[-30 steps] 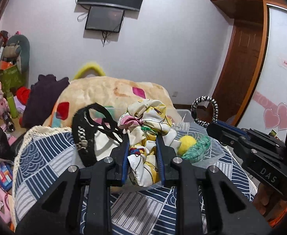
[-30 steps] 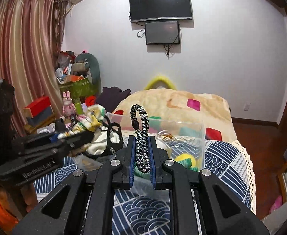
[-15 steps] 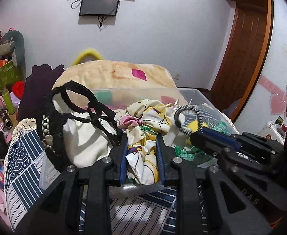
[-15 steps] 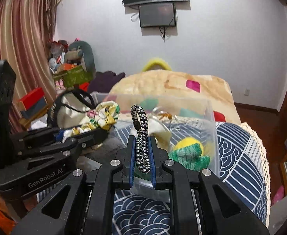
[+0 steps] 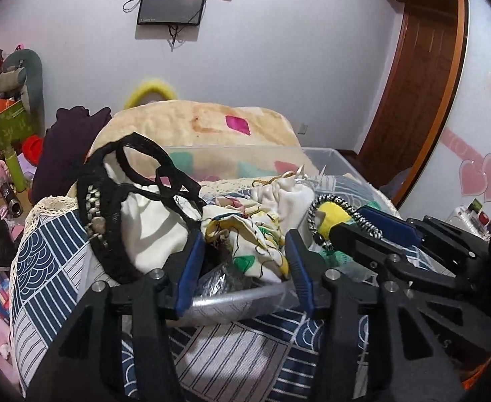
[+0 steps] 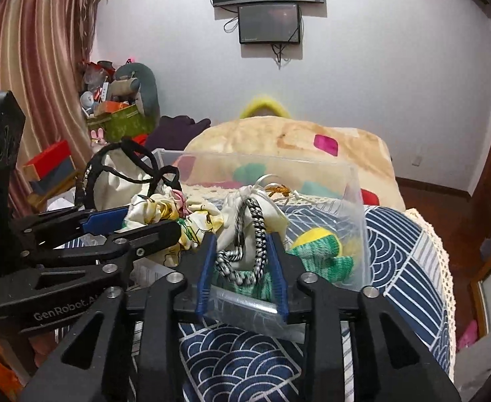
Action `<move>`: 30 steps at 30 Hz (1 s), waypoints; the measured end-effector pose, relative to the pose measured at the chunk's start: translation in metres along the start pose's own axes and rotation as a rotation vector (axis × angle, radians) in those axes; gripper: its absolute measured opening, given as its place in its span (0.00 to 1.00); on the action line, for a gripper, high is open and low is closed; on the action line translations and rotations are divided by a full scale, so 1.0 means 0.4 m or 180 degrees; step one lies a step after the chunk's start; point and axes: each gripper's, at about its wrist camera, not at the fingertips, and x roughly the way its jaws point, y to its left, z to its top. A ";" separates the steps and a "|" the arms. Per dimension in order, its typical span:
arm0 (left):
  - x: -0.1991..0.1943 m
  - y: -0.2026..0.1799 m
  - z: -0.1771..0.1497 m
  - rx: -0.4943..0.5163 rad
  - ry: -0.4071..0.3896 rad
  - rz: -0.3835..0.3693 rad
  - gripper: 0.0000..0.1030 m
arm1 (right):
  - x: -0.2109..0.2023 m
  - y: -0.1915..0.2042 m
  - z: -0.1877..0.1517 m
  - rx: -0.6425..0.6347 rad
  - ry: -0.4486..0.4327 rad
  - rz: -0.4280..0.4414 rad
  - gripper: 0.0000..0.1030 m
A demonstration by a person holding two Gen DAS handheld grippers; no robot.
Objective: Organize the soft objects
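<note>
A clear plastic bin (image 5: 332,155) (image 6: 354,201) sits on a blue patterned bedspread. My left gripper (image 5: 242,244) is open; the floral cloth (image 5: 245,238) (image 6: 165,207) lies loose between its fingers inside the bin. My right gripper (image 6: 242,251) is open; the black-and-white braided loop (image 6: 257,234) (image 5: 332,211) rests between its fingers over the bin's near wall. A white pouch (image 6: 245,207) and a yellow-green knit item (image 6: 315,248) lie in the bin. A cream bag with black straps (image 5: 145,214) (image 6: 114,174) leans at the bin's left side.
A beige quilt (image 5: 205,124) with coloured patches is heaped behind the bin. Toys and boxes (image 6: 118,114) crowd the left wall by the curtain. A wooden door (image 5: 409,77) stands at the right. The bedspread's lace edge (image 6: 442,268) drops off to the right.
Both grippers have lowered toward the bin and opened. The floral cloth and the braided loop are released and now lie loose between the fingers in the bin.
</note>
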 end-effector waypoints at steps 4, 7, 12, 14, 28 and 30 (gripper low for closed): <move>-0.051 0.001 -0.005 0.0023 -0.0093 -0.0028 0.50 | -0.035 -0.003 0.007 -0.0007 -0.0082 0.0003 0.33; -0.090 -0.003 -0.007 0.0066 -0.0187 -0.0022 0.52 | -0.053 0.006 0.021 -0.0096 -0.0121 -0.0048 0.34; -0.145 -0.020 -0.004 0.0171 -0.0342 0.0034 0.57 | -0.082 0.015 0.036 -0.0177 -0.0236 -0.0122 0.47; -0.167 -0.026 -0.005 0.0205 -0.0387 0.0044 0.57 | -0.084 0.021 0.038 -0.0216 -0.0262 -0.0203 0.54; -0.353 -0.066 -0.027 0.0337 -0.0944 0.0093 0.70 | -0.249 0.037 0.030 -0.0181 -0.0755 -0.0107 0.63; -0.374 -0.072 -0.035 0.0337 -0.0990 0.0098 0.74 | -0.278 0.035 0.025 -0.0156 -0.0851 -0.0062 0.65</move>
